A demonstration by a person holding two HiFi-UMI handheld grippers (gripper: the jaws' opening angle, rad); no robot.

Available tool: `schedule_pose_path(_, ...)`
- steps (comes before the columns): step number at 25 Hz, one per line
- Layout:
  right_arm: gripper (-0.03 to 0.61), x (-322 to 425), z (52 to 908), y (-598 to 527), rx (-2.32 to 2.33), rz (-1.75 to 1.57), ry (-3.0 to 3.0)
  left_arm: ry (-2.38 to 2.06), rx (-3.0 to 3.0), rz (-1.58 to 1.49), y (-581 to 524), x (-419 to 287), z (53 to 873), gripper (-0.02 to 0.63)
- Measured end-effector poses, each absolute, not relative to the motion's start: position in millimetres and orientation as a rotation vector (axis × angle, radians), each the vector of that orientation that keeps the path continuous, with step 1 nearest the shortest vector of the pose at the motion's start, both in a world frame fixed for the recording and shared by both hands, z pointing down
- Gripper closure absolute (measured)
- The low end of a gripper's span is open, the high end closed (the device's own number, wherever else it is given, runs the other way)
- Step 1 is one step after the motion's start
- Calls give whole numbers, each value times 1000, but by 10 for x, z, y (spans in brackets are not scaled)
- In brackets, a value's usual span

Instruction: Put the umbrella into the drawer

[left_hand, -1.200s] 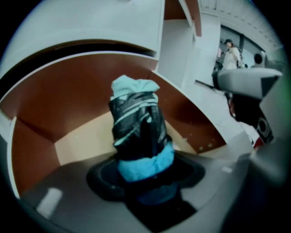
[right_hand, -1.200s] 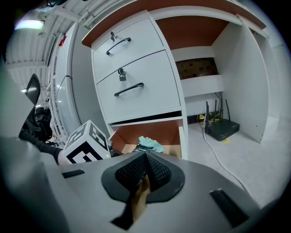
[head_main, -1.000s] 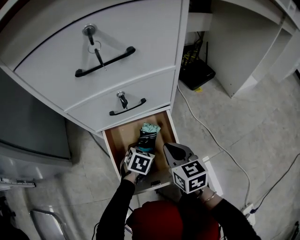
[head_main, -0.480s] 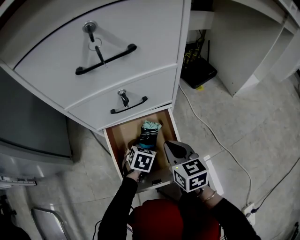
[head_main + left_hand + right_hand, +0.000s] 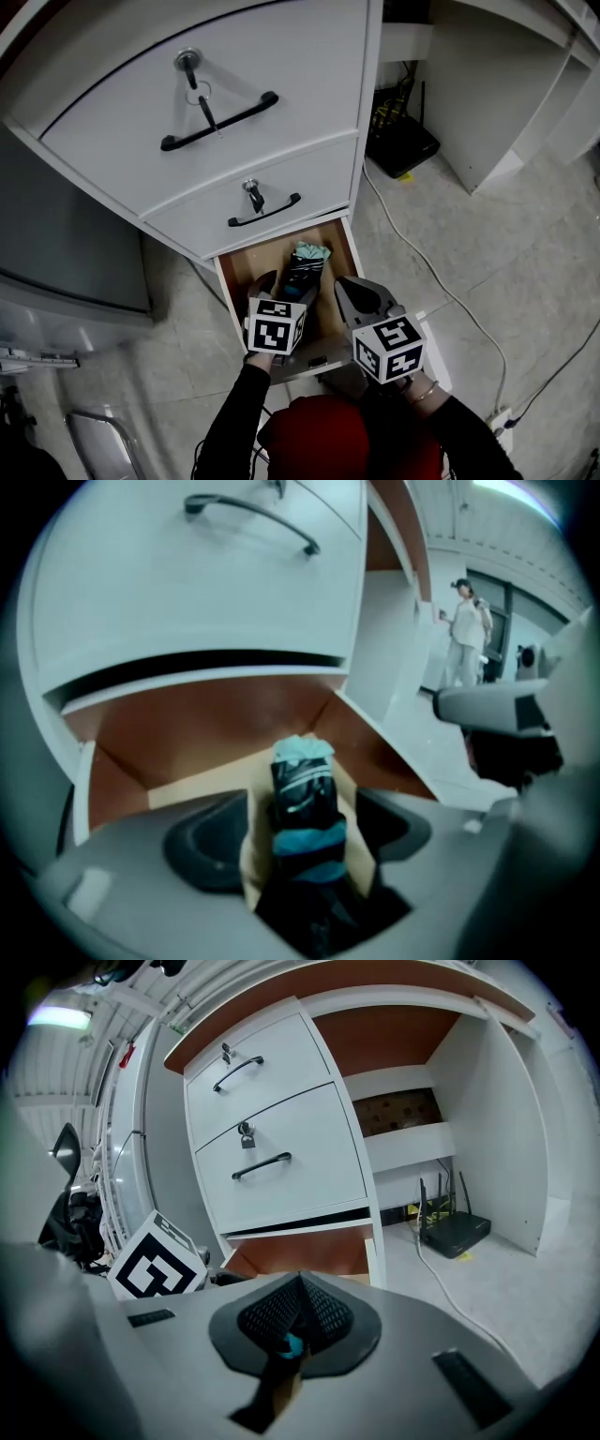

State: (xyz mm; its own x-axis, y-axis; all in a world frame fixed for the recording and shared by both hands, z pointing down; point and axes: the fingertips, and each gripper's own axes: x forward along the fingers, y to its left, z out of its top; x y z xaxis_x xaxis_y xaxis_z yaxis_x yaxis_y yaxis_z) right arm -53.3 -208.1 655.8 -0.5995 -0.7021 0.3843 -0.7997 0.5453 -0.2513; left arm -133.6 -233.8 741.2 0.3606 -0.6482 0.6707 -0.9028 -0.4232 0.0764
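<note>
The folded umbrella (image 5: 302,266), black with teal bands and a pale teal tip, lies in the open bottom drawer (image 5: 234,274). My left gripper (image 5: 286,287) hovers just above its near end. In the left gripper view the umbrella (image 5: 302,803) shows between the two dark pads (image 5: 202,844), which stand clear of it on both sides. These jaws have just been opening, and the umbrella rests loose between them. My right gripper (image 5: 350,287) hangs over the drawer's right front corner. Its ribbed pads (image 5: 323,1314) are pressed together with nothing in them.
Two closed white drawers with black handles (image 5: 220,121) and keys sit above the open one. A black router (image 5: 405,142) and a white cable (image 5: 427,272) lie on the floor to the right. A person (image 5: 466,635) stands far off in the left gripper view.
My left gripper has lifted off the umbrella and its jaws have spread wide. The umbrella stays in the drawer. The right gripper has kept still.
</note>
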Motion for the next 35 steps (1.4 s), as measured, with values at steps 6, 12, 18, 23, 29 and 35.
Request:
schedule_pose_path(6,577,-455,6370,-2066,1284,605,-2588,-1408,2223,679,-2261,-1406,7072,313)
schedule_pose_path(12,577,-354,6087,-2035,1304,611,-2639,-1453,2255,584,-2153,-1475,6710,393)
schedule_pose_path(18,577,-270,5749,-2003,1326,606,-2703,-1523,2288,470,-2028,-1576,6291,476)
schedule_pose_path(23,577,-201,5428,-1924,1346,538,-2767,-1582,2292,365,-1891,-1677,5979,531)
schedule_pose_path(29,577,-71,5168,-1773,1369,579,-2836,-1634,2275,274,-1739,-1787,5728,558)
schedule_pose_path(35,577,26,4958,-1657,1386,508,-2858,-1698,2281,202,-1529,-1905,5435,558)
